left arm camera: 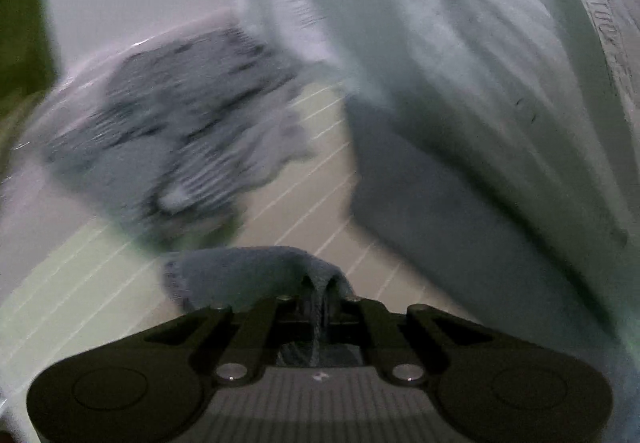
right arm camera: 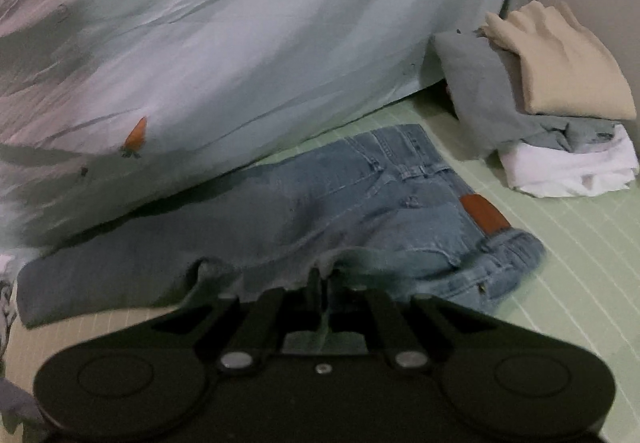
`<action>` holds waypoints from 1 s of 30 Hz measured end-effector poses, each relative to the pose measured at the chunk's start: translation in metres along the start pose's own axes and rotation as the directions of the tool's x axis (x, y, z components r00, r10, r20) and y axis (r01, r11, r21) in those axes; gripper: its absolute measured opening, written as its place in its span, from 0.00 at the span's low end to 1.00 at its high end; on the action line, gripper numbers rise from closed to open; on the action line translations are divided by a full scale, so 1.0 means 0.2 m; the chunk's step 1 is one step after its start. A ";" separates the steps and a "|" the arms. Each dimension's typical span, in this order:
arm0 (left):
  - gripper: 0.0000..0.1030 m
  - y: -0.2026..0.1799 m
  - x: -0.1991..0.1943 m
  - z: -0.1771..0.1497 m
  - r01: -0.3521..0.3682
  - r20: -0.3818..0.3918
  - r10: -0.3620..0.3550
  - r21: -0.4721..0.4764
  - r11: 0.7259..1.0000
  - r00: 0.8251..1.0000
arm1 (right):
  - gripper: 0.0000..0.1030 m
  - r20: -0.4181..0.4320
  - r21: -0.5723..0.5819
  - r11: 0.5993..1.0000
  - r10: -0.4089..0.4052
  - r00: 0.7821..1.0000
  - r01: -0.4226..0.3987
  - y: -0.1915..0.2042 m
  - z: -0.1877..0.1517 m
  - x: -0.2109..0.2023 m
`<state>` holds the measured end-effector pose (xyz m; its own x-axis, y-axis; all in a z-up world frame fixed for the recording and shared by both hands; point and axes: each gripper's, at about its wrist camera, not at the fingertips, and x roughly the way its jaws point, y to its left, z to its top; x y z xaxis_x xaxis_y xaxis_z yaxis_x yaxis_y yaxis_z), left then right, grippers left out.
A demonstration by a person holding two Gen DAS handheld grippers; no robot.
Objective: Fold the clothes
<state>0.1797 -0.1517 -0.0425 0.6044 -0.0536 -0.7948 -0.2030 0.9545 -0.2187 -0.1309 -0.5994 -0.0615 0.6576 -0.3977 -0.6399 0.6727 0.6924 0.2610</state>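
On the green striped mat (right arm camera: 568, 243), right tongs (right arm camera: 322, 277) clamp the jeans (right arm camera: 380, 195) edge; left tongs (left arm camera: 322, 297) pinch a blue-grey fabric fold (left arm camera: 248, 271).

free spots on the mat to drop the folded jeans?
Bare mat lies to the right of the jeans, below the folded stack. In the left wrist view, a striped strip runs between the blurred grey garment and the bedding. Crowded: bedding presses on the jeans' far edge; the stack fills the right corner.
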 end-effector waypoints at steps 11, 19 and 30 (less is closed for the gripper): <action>0.74 -0.24 0.20 -0.09 -0.014 -0.009 0.016 0.160 0.987 1.000 | 0.15 -0.063 0.120 0.989 -0.081 0.995 0.088 -0.02 0.00 0.16; 0.74 0.05 0.36 -0.31 -0.080 -0.216 0.083 0.026 0.996 0.973 | 0.55 -0.150 0.220 0.971 -0.060 0.987 0.093 -0.01 -0.06 0.25; 0.02 -0.04 0.45 -0.30 -0.108 -0.174 0.122 0.088 0.990 0.977 | 0.71 -0.180 0.232 0.968 -0.052 0.982 0.094 0.04 -0.08 0.29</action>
<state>0.1892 -0.1817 -0.1474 0.4319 0.0130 -0.9018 -0.1988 0.9767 -0.0811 -0.0937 -0.6073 -0.1077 0.5498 -0.3183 -0.7723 0.7917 0.4935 0.3602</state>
